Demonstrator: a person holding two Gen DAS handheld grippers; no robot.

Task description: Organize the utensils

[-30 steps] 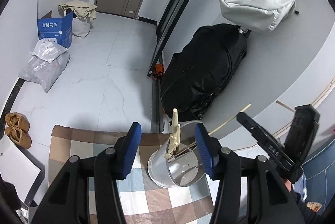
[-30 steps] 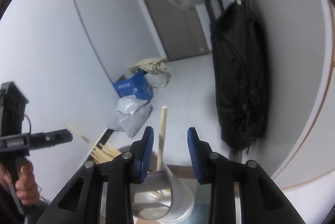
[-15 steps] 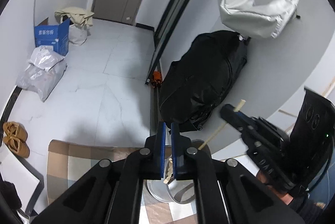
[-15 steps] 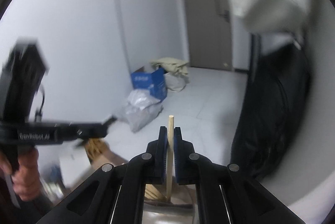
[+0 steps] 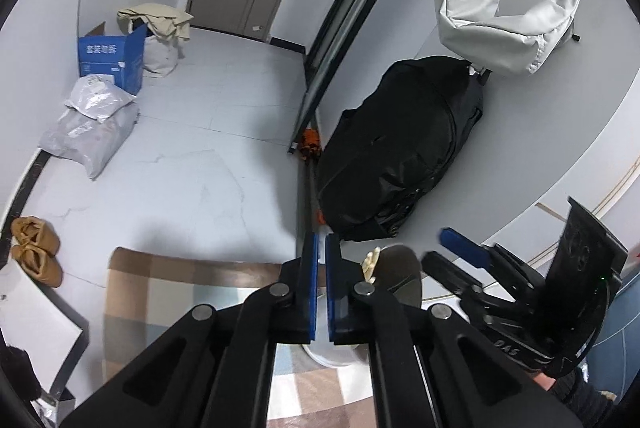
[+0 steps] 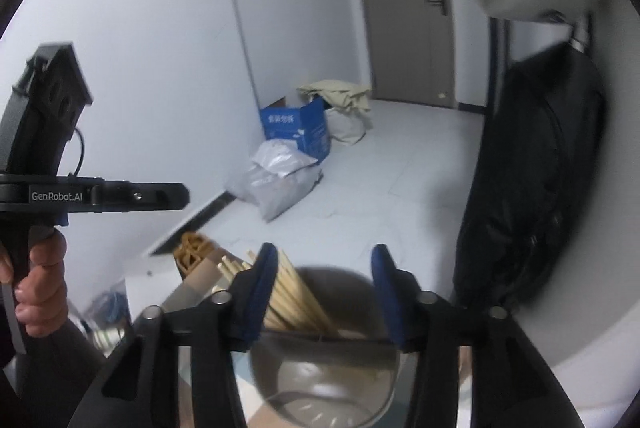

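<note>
One holder (image 6: 320,380); several chopsticks (image 6: 296,296), uncountable; two grippers (image 6: 324,284).

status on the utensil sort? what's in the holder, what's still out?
Done: a bundle of chopsticks leans in the metal holder, and a pale utensil pokes up from it. In hand: nothing. The right gripper has just been opening above the holder with nothing between its pads; the left gripper is shut, empty. Left: no loose utensils visible on the checked cloth.

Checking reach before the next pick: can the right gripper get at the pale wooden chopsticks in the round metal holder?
Probably yes. The right gripper is open just above the round metal holder, the pale wooden chopsticks lean beside its left finger, and nothing blocks them.
</note>
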